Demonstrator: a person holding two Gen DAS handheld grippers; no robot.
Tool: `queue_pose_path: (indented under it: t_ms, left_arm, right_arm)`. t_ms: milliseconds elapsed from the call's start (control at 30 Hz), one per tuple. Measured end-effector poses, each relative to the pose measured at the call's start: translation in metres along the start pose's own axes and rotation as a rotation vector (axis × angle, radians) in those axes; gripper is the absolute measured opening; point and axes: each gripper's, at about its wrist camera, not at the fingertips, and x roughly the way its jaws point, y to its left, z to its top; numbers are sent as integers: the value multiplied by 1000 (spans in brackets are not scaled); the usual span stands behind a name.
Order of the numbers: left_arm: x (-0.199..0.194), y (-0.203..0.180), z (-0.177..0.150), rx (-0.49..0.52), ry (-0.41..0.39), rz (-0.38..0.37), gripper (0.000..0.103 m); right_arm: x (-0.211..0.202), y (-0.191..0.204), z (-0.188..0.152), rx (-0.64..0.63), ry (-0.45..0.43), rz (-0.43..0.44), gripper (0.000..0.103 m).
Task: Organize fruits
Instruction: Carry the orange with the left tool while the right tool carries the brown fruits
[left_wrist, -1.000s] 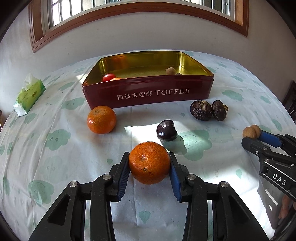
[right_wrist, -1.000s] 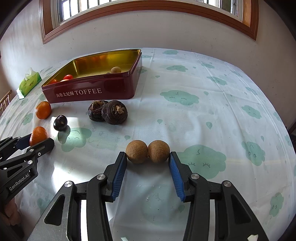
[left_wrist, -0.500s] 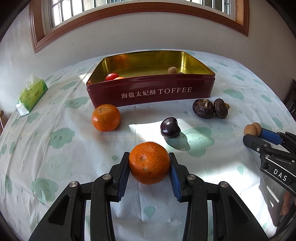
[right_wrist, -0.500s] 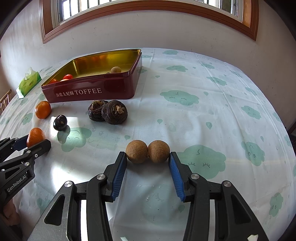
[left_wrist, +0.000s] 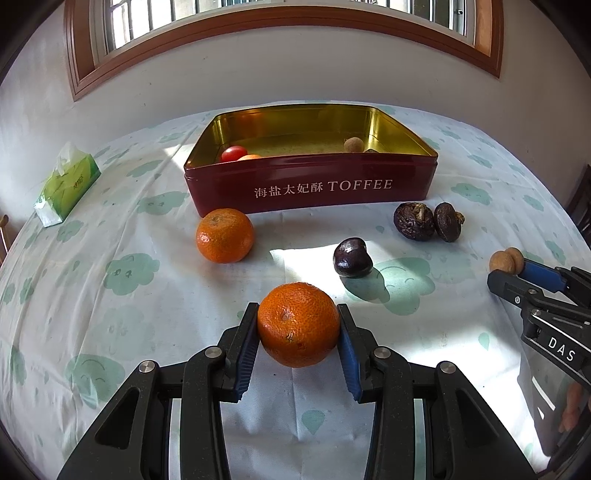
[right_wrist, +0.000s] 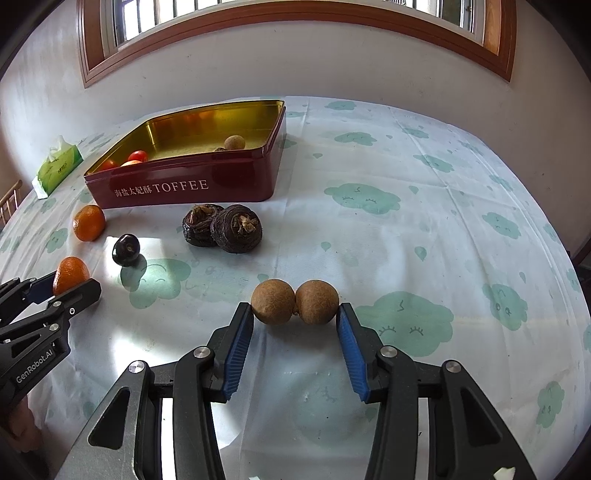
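Note:
My left gripper (left_wrist: 297, 308) is shut on an orange tangerine (left_wrist: 298, 325) low over the cloth in front of the red toffee tin (left_wrist: 310, 184). My right gripper (right_wrist: 295, 308) is shut on two brown longans (right_wrist: 273, 302) side by side, one pad pressing on each. From the right wrist view the left gripper (right_wrist: 70, 284) and its tangerine sit at the far left. Loose on the cloth lie a second tangerine (left_wrist: 224, 235), a dark plum (left_wrist: 352, 257) and two dark wrinkled fruits (left_wrist: 413, 222). The tin holds a red tomato (left_wrist: 233, 153) and a longan (left_wrist: 353, 144).
A green tissue pack (left_wrist: 68, 184) lies at the far left of the table. The tin stands open at the back under the window wall. To the right of the longans the cloud-print cloth (right_wrist: 443, 221) runs to the table's edge.
The left gripper has drifted a little to the left with its tangerine, so the tin sits further right in its view. The right gripper and the longans have kept still.

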Motion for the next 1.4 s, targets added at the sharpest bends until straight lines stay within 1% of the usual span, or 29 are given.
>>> queue_pose_path:
  t_ms: [133,367,667,900,1100,1400]
  left_arm:
    - [-3,3,1,-1,-20,17,41]
    - [-6,9,4,-15,-30,17,41]
    - [-8,13,7,-23,-30,5,41]
    - [-12,17,14,-41,-51,-7,41]
    - [-19,26,27,-60,-79,-16,41]
    - [-19,41,54,-78,-91,-16,41]
  right_arm:
    - [-4,6,3,-7,-3,4,43]
    - [-10,19,12,-32,-12,16,43]
    - [-13,33,23,-56,-23,43,43]
    - [-15,42,33,-67,-37,63,43]
    - [-16,49,46,-82,-52,77,43]
    - [-13,54,73,-85,-72,101,43]
